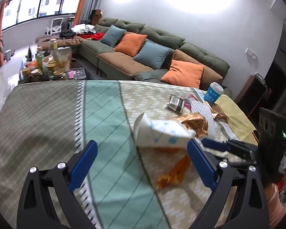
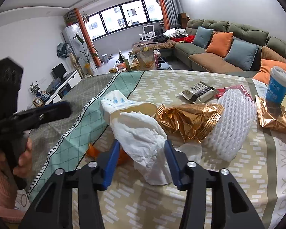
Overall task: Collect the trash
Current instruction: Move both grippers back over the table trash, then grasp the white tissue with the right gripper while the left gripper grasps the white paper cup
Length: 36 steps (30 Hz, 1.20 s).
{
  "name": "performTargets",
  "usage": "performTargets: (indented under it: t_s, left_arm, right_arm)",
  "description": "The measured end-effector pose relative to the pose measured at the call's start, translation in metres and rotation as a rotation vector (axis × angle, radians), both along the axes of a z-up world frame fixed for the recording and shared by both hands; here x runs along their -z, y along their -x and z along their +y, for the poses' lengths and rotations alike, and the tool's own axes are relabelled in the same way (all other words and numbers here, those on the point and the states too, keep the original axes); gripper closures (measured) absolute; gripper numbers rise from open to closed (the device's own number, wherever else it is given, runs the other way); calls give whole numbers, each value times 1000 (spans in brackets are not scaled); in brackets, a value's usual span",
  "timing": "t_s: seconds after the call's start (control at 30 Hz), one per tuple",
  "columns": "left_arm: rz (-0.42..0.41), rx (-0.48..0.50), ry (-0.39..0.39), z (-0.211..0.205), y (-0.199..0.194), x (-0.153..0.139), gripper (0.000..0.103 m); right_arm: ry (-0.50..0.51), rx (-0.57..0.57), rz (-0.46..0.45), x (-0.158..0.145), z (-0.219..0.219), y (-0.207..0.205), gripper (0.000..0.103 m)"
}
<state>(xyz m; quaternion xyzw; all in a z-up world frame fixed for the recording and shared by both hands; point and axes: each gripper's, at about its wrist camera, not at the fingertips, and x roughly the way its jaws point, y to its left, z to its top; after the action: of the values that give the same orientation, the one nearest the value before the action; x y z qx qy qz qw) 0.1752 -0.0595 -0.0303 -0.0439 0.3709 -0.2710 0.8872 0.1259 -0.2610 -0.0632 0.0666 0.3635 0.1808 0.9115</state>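
Reaching in over the patterned tablecloth (image 2: 209, 200), the right gripper (image 2: 141, 162) has its two blue pads either side of a crumpled white tissue (image 2: 143, 143); the pads sit against the tissue's flanks, so it looks pinched between them, with the jaws part-way apart around it. The tissue spills out of a tipped white paper cup with blue dots (image 2: 122, 105) that lies on its side just behind. A scrap of orange wrapper (image 2: 93, 151) lies on the cloth just left of the right gripper's pads.

The left gripper (image 1: 141, 164) hangs over the teal and beige bands of the cloth with its jaws spread wide and nothing between them; the same orange scrap lies on the cloth just inside its right pad. From the right wrist view, a hand in a pink sleeve (image 2: 22, 158) holds that gripper at the left edge of the table.

Just beyond the cup lies a crumpled copper foil bag (image 2: 188, 122), touching a white foam net sleeve (image 2: 236, 122) on its right. Farther back sit a flat silver and black sachet (image 2: 198, 92) and a second copper foil packet (image 2: 272, 118), with a blue paper cup with a white lid (image 2: 278, 85) standing upright on the packet's back edge.

Past the table, a green and brown sofa (image 2: 215, 57) with orange and blue cushions runs toward the window (image 2: 124, 17), and a low table crowded with jars (image 1: 47, 64) stands before it.
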Motion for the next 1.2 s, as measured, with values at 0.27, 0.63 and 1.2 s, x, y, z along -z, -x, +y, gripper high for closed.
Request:
performTargets:
  t_s: [0.27,0.63,1.2]
  left_arm:
    - [117,41,45,-21,-42,17,32]
    - [180,88,69,-22,-45,32,71]
    - [122,13,81,19,-7,21,81]
  right_arm:
    - [-2,-19,14,2,-6,3,87]
    - [-21,-19,4,-5,-18,21,94]
    - [-106,-36,-33,-18,-23,33,94]
